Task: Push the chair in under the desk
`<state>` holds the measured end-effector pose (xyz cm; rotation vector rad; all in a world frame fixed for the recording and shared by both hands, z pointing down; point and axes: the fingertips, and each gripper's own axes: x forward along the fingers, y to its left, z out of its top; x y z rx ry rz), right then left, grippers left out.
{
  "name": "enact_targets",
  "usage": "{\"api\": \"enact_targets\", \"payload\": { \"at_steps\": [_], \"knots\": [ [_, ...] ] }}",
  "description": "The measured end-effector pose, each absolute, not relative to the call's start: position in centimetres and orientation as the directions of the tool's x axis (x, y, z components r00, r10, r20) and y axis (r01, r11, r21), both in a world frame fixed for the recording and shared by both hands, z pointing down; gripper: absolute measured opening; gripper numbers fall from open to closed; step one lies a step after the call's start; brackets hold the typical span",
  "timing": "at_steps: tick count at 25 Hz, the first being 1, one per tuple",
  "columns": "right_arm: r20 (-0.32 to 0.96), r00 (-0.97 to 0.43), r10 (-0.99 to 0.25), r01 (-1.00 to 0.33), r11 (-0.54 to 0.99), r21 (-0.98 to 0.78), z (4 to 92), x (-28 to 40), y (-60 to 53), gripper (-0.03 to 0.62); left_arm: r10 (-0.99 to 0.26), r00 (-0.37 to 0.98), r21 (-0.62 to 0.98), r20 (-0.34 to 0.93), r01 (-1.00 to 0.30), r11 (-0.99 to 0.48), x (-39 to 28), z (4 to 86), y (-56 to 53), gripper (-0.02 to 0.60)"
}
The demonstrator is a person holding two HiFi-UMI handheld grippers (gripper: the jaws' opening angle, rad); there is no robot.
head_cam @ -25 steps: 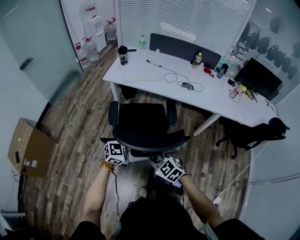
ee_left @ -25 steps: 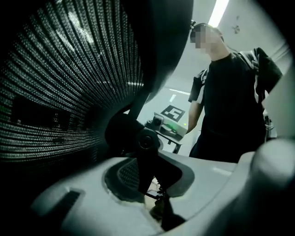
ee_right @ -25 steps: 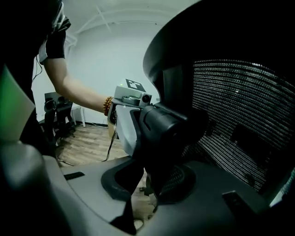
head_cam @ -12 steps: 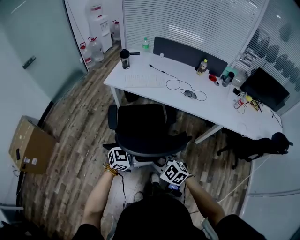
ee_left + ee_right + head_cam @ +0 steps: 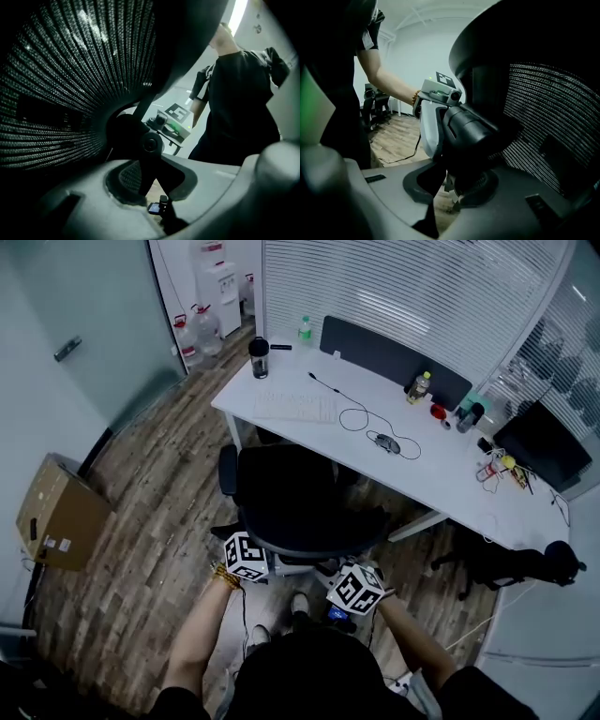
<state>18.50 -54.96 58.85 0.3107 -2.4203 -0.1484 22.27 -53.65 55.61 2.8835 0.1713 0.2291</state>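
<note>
A black mesh-backed office chair (image 5: 292, 495) stands on the wood floor with its seat front at the edge of the white desk (image 5: 441, 474). My left gripper (image 5: 247, 557) and right gripper (image 5: 354, 588) sit side by side behind the backrest; their jaws are hidden below its top rim in the head view. In the left gripper view, my left gripper (image 5: 145, 187) has a black strut of the chair's back frame (image 5: 149, 145) between its grey jaws. In the right gripper view, my right gripper (image 5: 454, 192) is closed round a thick black frame arm (image 5: 471, 129), beside the mesh (image 5: 543, 122).
A keyboard (image 5: 295, 407), mouse (image 5: 387, 444), cables, a dark flask (image 5: 259, 357), bottles and a flat black monitor (image 5: 539, 442) lie on the desk. A cardboard box (image 5: 56, 512) stands at left, water jugs (image 5: 192, 329) at the back, and a second black chair (image 5: 511, 563) at right.
The chair has rolled closer to the desk, and both grippers have followed it while staying on the backrest. The person has stepped forward behind them.
</note>
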Motion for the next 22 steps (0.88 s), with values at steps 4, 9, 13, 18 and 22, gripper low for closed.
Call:
{"api": "enact_targets", "payload": {
  "at_steps": [4,9,13,18,22],
  "knots": [
    [0.631,-0.73,-0.264,-0.187,0.964,0.187,59.0,19.2,-56.0,0.064,0.156,0.977,0.258,0.147,0.115,-0.959,22.9,55.7,-54.5,0.049],
    [0.643,-0.716,-0.271,-0.2,0.963,0.182,59.1,20.3,-56.7,0.063,0.171,0.974,0.261,0.145,0.129,-0.957,24.0,55.7,-55.2,0.049],
    [0.641,-0.719,-0.268,-0.2,0.963,0.178,58.9,21.0,-57.4,0.061,0.199,0.969,0.278,0.145,0.154,-0.948,24.7,55.6,-55.8,0.049],
    [0.606,-0.743,-0.284,-0.227,0.959,0.171,58.7,21.7,-58.8,0.063,0.201,0.97,0.27,0.136,0.159,-0.95,25.2,55.5,-57.2,0.049],
    [0.582,-0.766,-0.273,-0.228,0.962,0.15,58.5,21.5,-60.3,0.066,0.169,0.98,0.243,0.109,0.139,-0.96,25.0,55.2,-58.8,0.058]
  ]
}}
